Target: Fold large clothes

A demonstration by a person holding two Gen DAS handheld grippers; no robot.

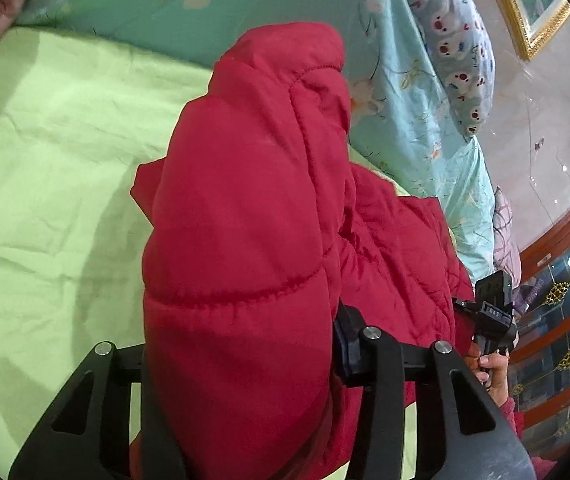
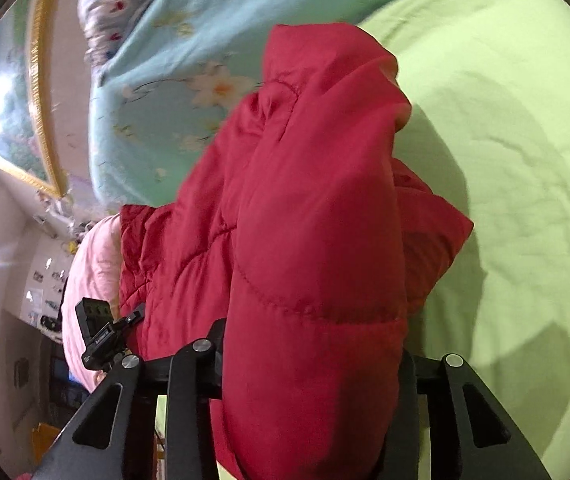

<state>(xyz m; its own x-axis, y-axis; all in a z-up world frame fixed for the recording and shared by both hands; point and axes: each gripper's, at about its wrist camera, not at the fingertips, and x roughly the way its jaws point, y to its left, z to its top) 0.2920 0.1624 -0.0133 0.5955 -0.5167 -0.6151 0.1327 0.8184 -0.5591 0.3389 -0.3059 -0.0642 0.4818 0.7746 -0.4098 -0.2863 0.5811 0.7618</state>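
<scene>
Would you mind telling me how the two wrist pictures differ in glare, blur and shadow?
Left wrist view: evenly lit and fairly sharp, the red jacket casting a soft shadow on the green sheet; fisheye bends the cabinet at the edge. Right wrist view: strong glare at the left edge by the framed picture, the floral quilt smeared by motion blur, darker shadows on the sheet.

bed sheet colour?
Plain light green bed sheet; clearest in the left wrist view.

Green bedsheet (image 1: 45, 160), floral blue quilt (image 1: 245, 4), gold-framed picture (image 1: 525, 12) on pale wall, possibly a glass-fronted wooden cabinet (image 1: 565, 320).
</scene>
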